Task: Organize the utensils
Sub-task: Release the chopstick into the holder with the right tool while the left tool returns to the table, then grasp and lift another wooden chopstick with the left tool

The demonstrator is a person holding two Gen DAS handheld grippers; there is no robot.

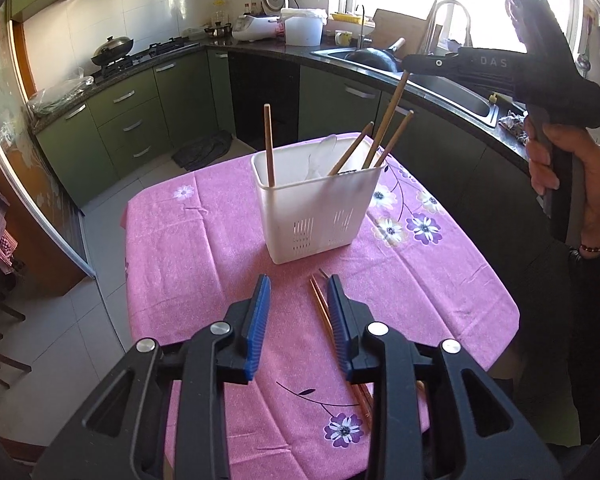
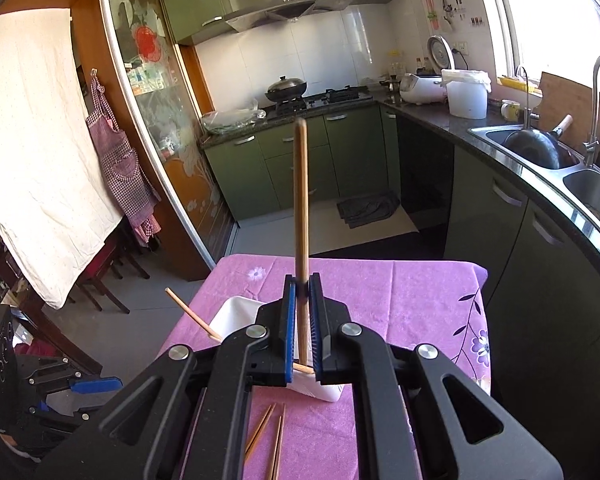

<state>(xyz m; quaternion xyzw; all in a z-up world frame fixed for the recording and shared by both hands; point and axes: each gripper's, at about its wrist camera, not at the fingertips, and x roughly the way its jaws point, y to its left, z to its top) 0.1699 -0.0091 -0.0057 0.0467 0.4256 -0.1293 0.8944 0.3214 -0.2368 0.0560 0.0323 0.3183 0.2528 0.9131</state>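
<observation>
A white slotted utensil holder [image 1: 316,216] stands on the pink flowered tablecloth [image 1: 188,248]. One wooden chopstick [image 1: 269,144] stands upright at its left end, and two more lean out at its right. My right gripper [image 1: 410,65] is above the holder, shut on the top of another chopstick [image 1: 384,124] whose lower end is inside the holder. In the right wrist view that chopstick [image 2: 301,200] stands upright between the pads of my right gripper [image 2: 304,280], above the holder [image 2: 236,316]. My left gripper [image 1: 299,280] is low over the table, open, nothing between its pads. Loose chopsticks [image 1: 320,304] lie beside its right finger.
A person's hand [image 1: 556,168] holds the right gripper's handle at the right. Behind the table runs a dark counter with a sink [image 1: 452,88] and a black wok [image 1: 374,58]. The table's far edge [image 1: 220,168] drops to the tiled floor. The left gripper [image 2: 96,384] shows at lower left.
</observation>
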